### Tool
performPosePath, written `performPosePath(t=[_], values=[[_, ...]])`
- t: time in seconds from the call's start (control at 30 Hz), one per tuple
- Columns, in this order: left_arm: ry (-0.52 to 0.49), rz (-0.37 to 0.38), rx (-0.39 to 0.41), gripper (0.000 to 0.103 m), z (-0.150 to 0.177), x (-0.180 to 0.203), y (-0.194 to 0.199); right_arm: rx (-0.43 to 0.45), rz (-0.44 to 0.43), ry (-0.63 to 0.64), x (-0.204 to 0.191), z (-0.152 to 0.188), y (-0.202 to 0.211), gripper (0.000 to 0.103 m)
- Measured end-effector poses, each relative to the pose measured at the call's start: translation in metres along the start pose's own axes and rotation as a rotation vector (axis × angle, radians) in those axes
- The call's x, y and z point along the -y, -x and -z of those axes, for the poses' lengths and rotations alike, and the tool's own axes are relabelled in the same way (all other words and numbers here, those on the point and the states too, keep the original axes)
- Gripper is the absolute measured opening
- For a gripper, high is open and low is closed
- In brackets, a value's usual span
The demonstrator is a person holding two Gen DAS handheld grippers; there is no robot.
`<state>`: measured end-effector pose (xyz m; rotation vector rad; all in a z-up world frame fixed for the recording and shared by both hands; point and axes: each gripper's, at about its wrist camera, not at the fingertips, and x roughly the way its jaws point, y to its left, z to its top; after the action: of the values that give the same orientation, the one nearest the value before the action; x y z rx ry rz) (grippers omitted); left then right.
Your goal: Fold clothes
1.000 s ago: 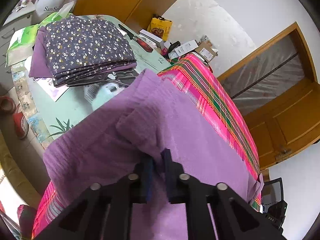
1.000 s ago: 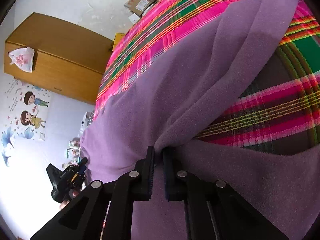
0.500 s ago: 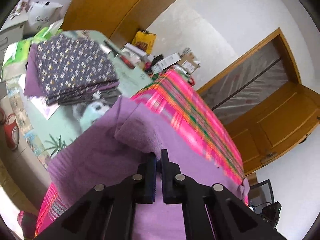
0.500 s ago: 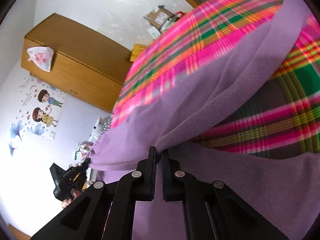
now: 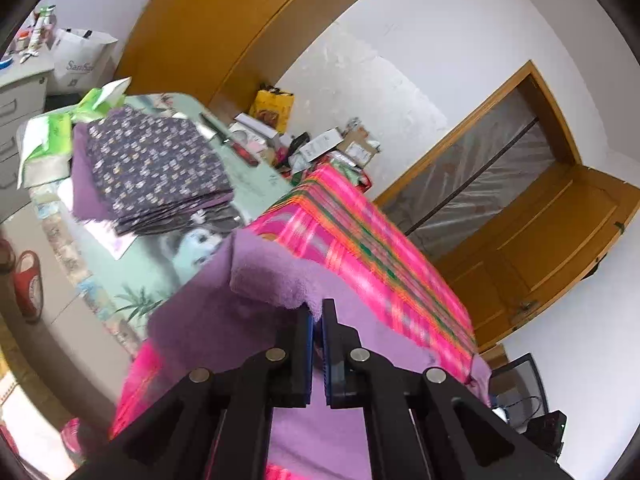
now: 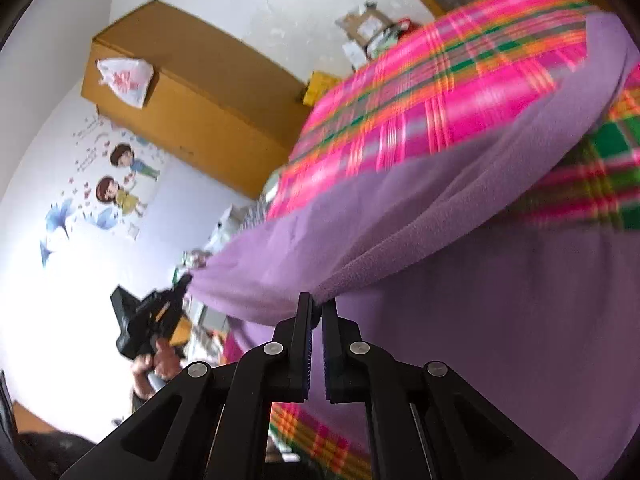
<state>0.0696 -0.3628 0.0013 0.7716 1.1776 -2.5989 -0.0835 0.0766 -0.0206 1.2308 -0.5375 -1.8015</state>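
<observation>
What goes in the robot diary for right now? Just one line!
step: folding | left tool: shut on purple cloth | right tool: shut on purple cloth | under: plaid blanket

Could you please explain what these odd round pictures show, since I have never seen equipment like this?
No robot here: a person holds a hand-held claw in each hand, each with a wide-angle camera looking along its two black fingers, hence the round, bent pictures. One picture comes from the left claw, the other from the right claw. Both claws are shut on the edge of a purple cloth, which lies across a pink plaid blanket; the job is folding it. In the right picture you can see the left claw from outside, with the person's hand gripping it. Beyond, in the left picture, a table carries a stack of folded flowered cloth and some clutter.
</observation>
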Motion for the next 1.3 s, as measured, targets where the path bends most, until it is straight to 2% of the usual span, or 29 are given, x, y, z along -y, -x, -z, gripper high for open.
performPosePath(t=[0.1, 0.27, 0.43, 0.57, 0.67, 0.77, 0.83, 0.97, 1.07, 1.17, 1.3], values=[[0.028, -0.04, -0.044, 0.004, 0.01, -0.02, -0.01, -0.084, 0.026, -0.028, 0.018, 0.02, -0.014, 0.004], [0.059, -0.083, -0.097, 0.004, 0.029, -0.044, -0.026, -0.154, 0.057, -0.043, 0.038, 0.035, -0.024, 0.004], [0.069, -0.097, -0.115, 0.004, 0.037, -0.054, -0.032, -0.188, 0.082, 0.079, 0.027, 0.032, -0.018, 0.01], [0.052, -0.106, -0.115, 0.004, 0.036, -0.051, -0.034, -0.172, 0.172, 0.289, 0.004, 0.03, -0.008, 0.026], [0.045, -0.111, -0.119, 0.004, 0.034, -0.048, -0.037, -0.161, 0.267, 0.538, -0.02, 0.032, -0.008, 0.036], [0.039, -0.118, -0.124, 0.004, 0.033, -0.046, -0.038, -0.181, 0.327, 0.805, -0.038, 0.041, -0.011, 0.036], [0.037, -0.119, -0.127, 0.004, 0.033, -0.046, -0.038, -0.21, 0.333, 0.972, -0.044, 0.047, -0.018, 0.036], [0.035, -0.121, -0.13, 0.004, 0.033, -0.046, -0.038, -0.283, 0.312, 1.12, -0.047, 0.047, -0.038, 0.036], [0.034, -0.122, -0.131, 0.004, 0.033, -0.045, -0.038, -0.352, 0.284, 1.18, -0.045, 0.047, -0.049, 0.035], [0.031, -0.12, -0.131, 0.004, 0.031, -0.044, -0.038, -0.411, 0.302, 1.193, -0.042, 0.05, -0.057, 0.008], [0.011, -0.11, -0.127, 0.004, 0.024, -0.035, -0.038, -0.396, 0.329, 1.182, -0.042, 0.052, -0.052, 0.003]])
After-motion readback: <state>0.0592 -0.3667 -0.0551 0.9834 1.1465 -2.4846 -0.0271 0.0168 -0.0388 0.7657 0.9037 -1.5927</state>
